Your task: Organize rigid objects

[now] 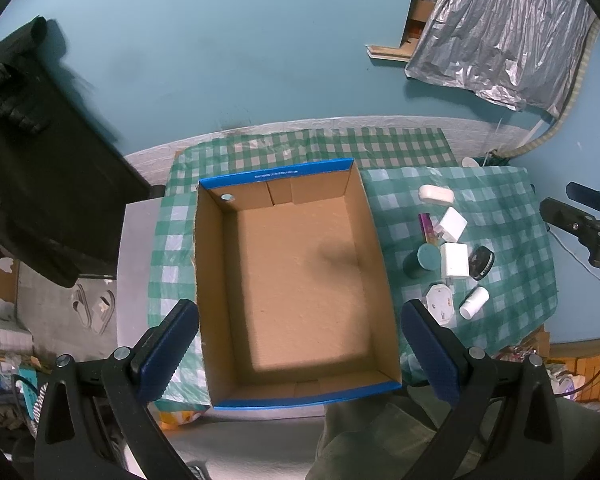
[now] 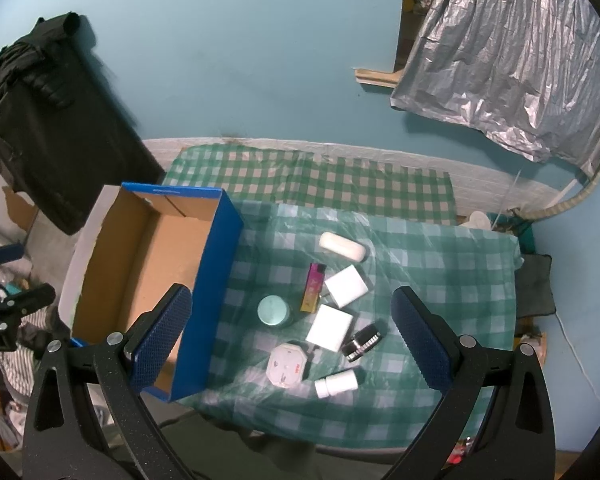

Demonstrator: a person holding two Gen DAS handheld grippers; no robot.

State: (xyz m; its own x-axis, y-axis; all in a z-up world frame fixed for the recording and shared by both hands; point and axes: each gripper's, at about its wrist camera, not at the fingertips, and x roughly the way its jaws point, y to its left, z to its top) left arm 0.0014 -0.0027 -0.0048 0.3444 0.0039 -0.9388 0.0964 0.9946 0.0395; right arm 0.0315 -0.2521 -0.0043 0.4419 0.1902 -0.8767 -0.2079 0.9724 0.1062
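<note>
One cardboard box, blue outside and plain brown inside, open-topped and holding nothing, at the left part of the table; one round hole shows in its far wall.
One green-and-white checked tablecloth under a clear plastic sheet, bearing the box and all small items.
Two grippers, black frames with blue textured pads: left gripper hangs over the box, its fingers spread wide to either side of the box's near end, holding nothing; right gripper hangs over the cluster of small items, fingers likewise spread wide, holding nothing.
Eight small rigid items, grouped on the cloth just right of the box, none inside it:
- white oblong case, farthest back;
- two white square blocks, one behind the other;
- teal round jar, upright, nearest the box;
- white octagonal piece with small red marks;
- pink-and-yellow lighter, lying flat;
- black round tin, tilted on edge;
- small white bottle, on its side, nearest the front edge.
</note>
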